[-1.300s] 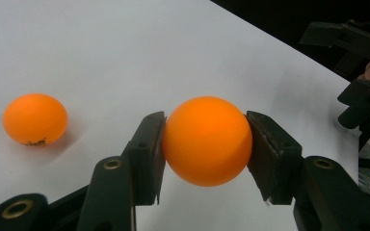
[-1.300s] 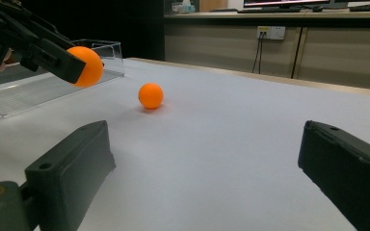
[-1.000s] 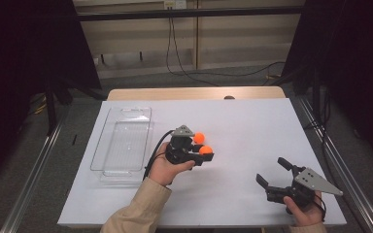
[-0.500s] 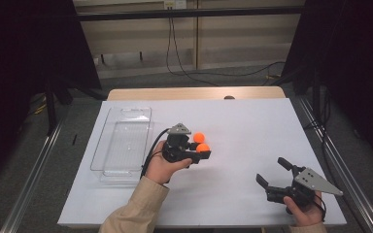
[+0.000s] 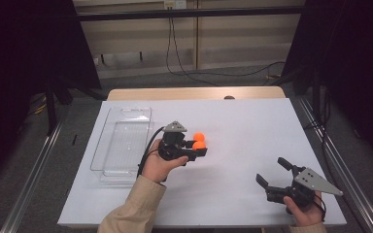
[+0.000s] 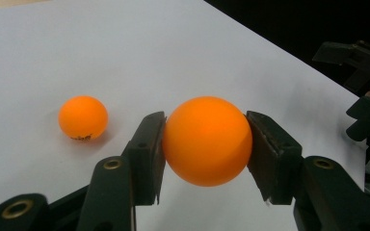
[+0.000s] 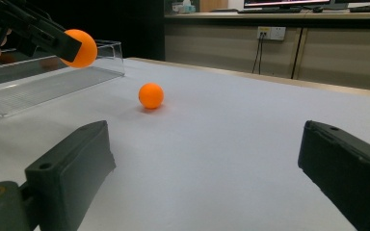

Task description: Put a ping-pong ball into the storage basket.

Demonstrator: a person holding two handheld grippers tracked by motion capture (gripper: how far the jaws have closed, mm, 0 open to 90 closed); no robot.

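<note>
1. Left gripper is clamped on a small round orange plastic ball; both pads press its sides, and the ball is lifted clear of the white sheet-covered surface.
2. In the high view the held ball sits at the gripper tip, just right of the clear rectangular plastic tray, over the middle-left of the surface.
3. A second small orange ball lies loose on the surface, just beyond the held one in the high view. Left gripper view shows it resting in its own shadow, apart from the jaws.
4. Right gripper view: second ball on the surface, held ball raised in front of the tray wall.
5. Right gripper sits low near the right front corner of the surface, jaws spread wide with nothing between them, well apart from both balls.
6. Tray lies flat along the left side of the surface; its floor looks bare.
</note>
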